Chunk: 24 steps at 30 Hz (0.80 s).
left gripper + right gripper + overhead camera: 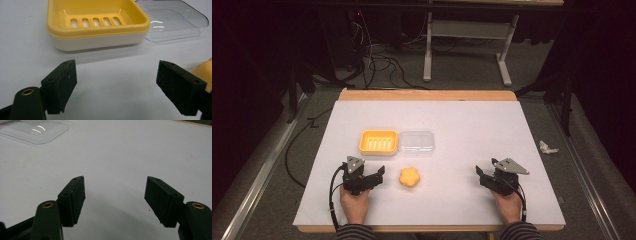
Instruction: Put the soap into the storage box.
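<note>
The orange soap (409,177) is seen lying on the table (472,125) just beside the left gripper (379,172), off its right jaw and untouched. The soap dish (379,141) lies ahead of that gripper. The right gripper (478,173) is held well apart. Both grippers are spread wide and empty.

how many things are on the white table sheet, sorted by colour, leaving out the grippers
Yellow-orange: 2, the soap dish and the flower-shaped soap
Clear: 1, the lid
Total: 3
</note>
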Tool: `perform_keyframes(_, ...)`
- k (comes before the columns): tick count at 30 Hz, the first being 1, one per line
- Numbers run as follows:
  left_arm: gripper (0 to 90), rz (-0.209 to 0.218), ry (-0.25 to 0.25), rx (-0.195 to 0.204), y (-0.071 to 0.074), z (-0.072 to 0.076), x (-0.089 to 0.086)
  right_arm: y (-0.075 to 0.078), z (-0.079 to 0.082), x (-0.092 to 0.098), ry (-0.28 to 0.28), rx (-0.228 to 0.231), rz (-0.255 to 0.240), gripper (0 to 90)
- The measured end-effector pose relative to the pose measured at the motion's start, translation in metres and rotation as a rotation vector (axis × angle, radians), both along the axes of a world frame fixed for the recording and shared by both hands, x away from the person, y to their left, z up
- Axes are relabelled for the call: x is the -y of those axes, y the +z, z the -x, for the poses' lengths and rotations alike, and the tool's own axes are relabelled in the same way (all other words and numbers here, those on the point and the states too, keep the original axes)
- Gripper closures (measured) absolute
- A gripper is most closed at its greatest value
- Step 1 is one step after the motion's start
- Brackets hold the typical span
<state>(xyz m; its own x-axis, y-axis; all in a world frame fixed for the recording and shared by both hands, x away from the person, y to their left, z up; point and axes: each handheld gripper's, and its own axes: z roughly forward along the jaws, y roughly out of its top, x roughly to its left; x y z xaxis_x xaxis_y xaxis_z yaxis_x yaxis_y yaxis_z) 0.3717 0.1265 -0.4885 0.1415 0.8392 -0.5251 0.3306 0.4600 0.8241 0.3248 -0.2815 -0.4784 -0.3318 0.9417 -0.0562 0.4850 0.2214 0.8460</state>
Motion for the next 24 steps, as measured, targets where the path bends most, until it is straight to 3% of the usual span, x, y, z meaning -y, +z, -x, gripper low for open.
perform_keyframes(14, 17.2, 0.016, 0.019, 0.02, 0.0011, 0.0013, -0.0026, 0.0, -0.0002, -0.0001, -0.009, -0.004, 0.0, 33.6)
perform_keyframes(24, 18.5, 0.06, 0.026, 0.046, 0.0037, 0.0049, -0.0074, 0.0002, -0.0006, 0.0034, -0.025, -0.001, -0.029, 33.5)
